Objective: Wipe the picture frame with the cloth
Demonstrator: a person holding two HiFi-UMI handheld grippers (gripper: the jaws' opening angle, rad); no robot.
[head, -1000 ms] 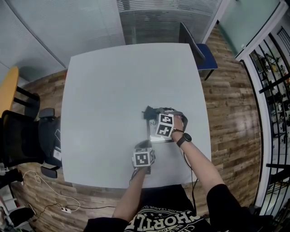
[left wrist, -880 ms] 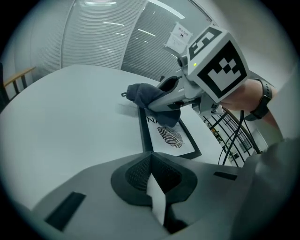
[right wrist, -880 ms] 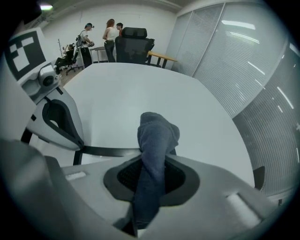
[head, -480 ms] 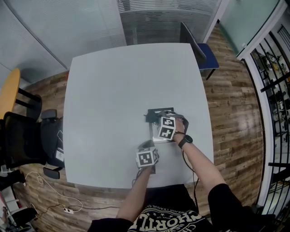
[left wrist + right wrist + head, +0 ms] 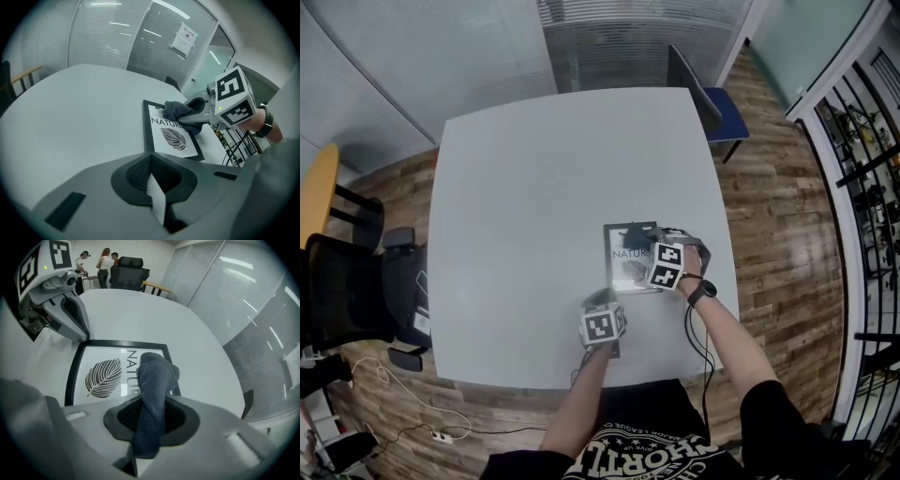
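A black picture frame (image 5: 628, 265) with a leaf print and the word NATURE lies flat on the white table (image 5: 525, 187), near its front right. My right gripper (image 5: 643, 246) is shut on a dark grey-blue cloth (image 5: 152, 390), whose bunched end rests on the frame's far part (image 5: 105, 376). In the left gripper view the cloth (image 5: 177, 110) covers the frame's top edge (image 5: 171, 138). My left gripper (image 5: 600, 302) stands at the frame's near left corner with its jaws (image 5: 157, 206) shut and nothing held.
A blue chair (image 5: 712, 108) is tucked in at the table's far right corner. A black office chair (image 5: 347, 291) and a yellow table (image 5: 314, 187) stand off to the left. People (image 5: 105, 261) stand far off in the right gripper view.
My right gripper has dragged the cloth to the right across the frame's far part, which uncovers more of the print. The left gripper has stayed in place.
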